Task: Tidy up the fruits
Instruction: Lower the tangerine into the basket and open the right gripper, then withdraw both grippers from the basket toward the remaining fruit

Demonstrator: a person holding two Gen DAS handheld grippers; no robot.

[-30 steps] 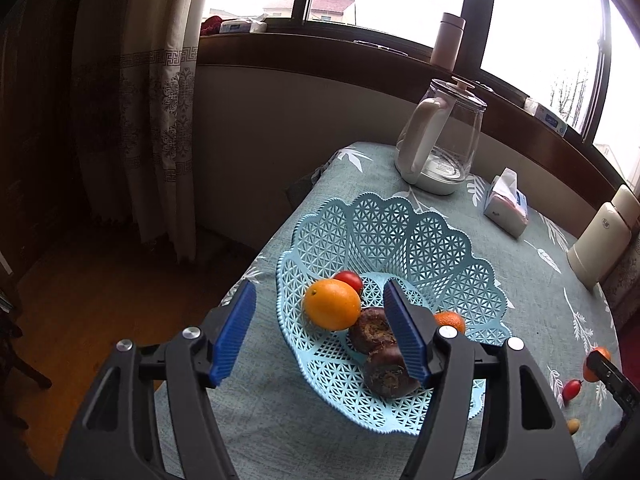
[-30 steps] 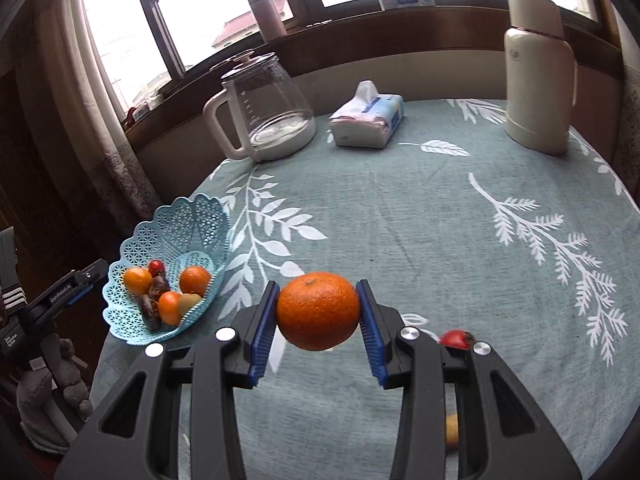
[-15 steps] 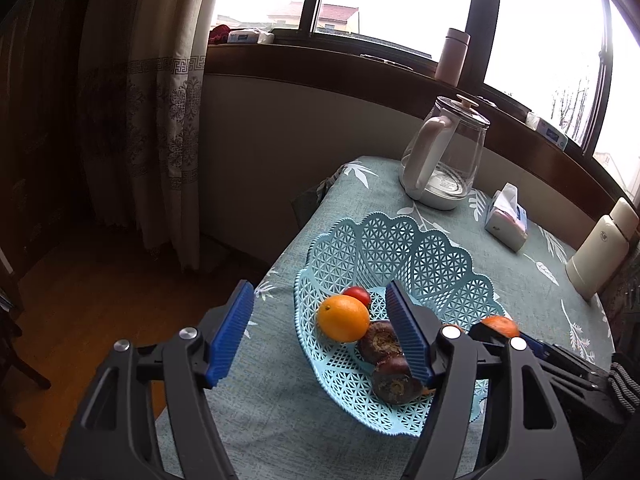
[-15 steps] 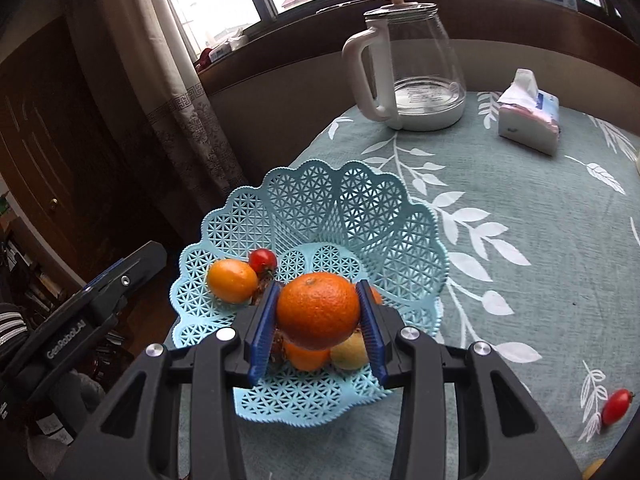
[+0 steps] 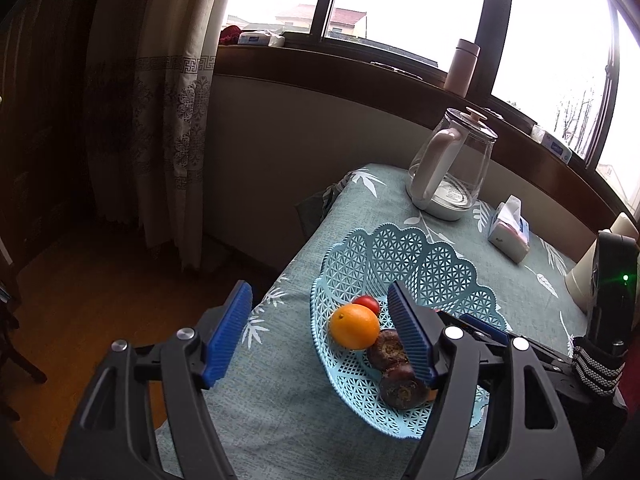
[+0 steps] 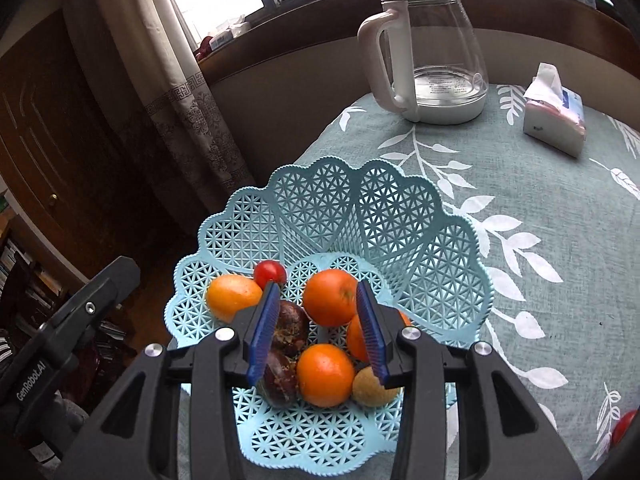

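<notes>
The light blue lattice basket [image 6: 340,200] holds several oranges, a red tomato [image 6: 270,274], two dark brown fruits [image 6: 290,328] and a small yellowish fruit [image 6: 372,390]. My right gripper [image 6: 317,286] hangs low over the basket and is open. An orange [image 6: 330,298] lies in the basket just beyond its tips, with a gap to the left pad. In the left wrist view my left gripper [image 5: 320,292] stands wide open and empty at the near left side of the basket [image 5: 400,248]. An orange [image 5: 354,326] and a tomato [image 5: 367,303] show between its fingers.
A glass kettle [image 6: 430,60], a tissue pack [image 6: 554,120] and a cream thermos [image 5: 580,280] stand farther back on the leaf-print cloth. A red tomato [image 6: 624,426] lies on the cloth at the right. The table edge and a curtain [image 5: 172,120] are to the left. A striped sleeve [image 5: 596,364] sits behind the right gripper.
My right gripper carried the orange from the open table to the basket, sank toward it and let go; the orange now lies among the other fruit. My left gripper drew back slightly.
</notes>
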